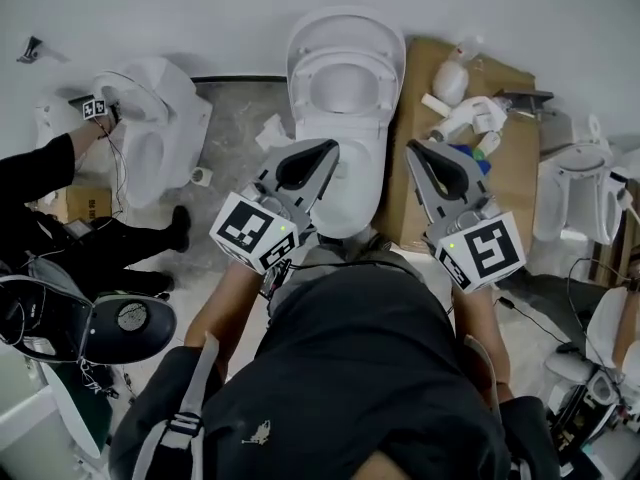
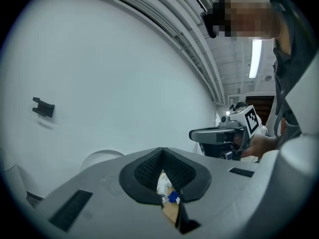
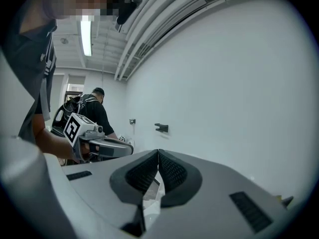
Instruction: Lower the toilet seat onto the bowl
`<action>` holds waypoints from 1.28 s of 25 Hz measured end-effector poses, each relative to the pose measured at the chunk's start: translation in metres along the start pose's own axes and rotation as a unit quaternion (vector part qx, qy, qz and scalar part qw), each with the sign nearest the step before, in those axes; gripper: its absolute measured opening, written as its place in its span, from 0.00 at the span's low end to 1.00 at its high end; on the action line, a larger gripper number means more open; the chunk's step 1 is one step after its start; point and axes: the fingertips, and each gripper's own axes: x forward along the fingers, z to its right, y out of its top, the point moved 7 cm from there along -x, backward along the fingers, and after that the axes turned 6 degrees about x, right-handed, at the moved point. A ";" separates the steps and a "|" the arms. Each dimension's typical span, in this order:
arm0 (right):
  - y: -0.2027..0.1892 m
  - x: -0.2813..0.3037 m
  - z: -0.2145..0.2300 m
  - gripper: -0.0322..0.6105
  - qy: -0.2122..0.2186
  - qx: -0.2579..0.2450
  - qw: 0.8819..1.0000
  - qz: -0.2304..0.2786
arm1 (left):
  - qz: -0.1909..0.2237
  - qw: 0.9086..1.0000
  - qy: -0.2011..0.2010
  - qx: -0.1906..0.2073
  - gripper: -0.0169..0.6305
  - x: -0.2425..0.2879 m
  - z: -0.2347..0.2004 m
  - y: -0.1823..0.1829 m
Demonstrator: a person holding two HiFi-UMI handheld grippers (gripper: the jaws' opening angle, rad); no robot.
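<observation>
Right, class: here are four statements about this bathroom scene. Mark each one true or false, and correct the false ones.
1. Both grippers have their jaws closed with nothing between them. True.
2. The left gripper is clamped on the toilet. False: it is held clear of it, empty, as is the right gripper.
3. Cardboard lies on the floor to the right of the middle toilet. True.
4. The middle toilet is black. False: it is white.
</observation>
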 end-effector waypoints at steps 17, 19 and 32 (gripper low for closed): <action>-0.022 -0.045 0.059 0.06 0.032 0.021 0.999 0.020 | -0.028 0.998 0.044 0.028 0.03 0.046 0.059 0.001; -0.026 -0.046 0.060 0.06 0.036 0.026 0.999 0.020 | -0.033 0.998 0.045 0.029 0.03 0.046 0.062 -0.002; -0.014 -0.008 0.066 0.06 0.014 0.029 0.999 -0.001 | -0.043 0.997 0.047 0.036 0.03 0.070 -0.029 -0.004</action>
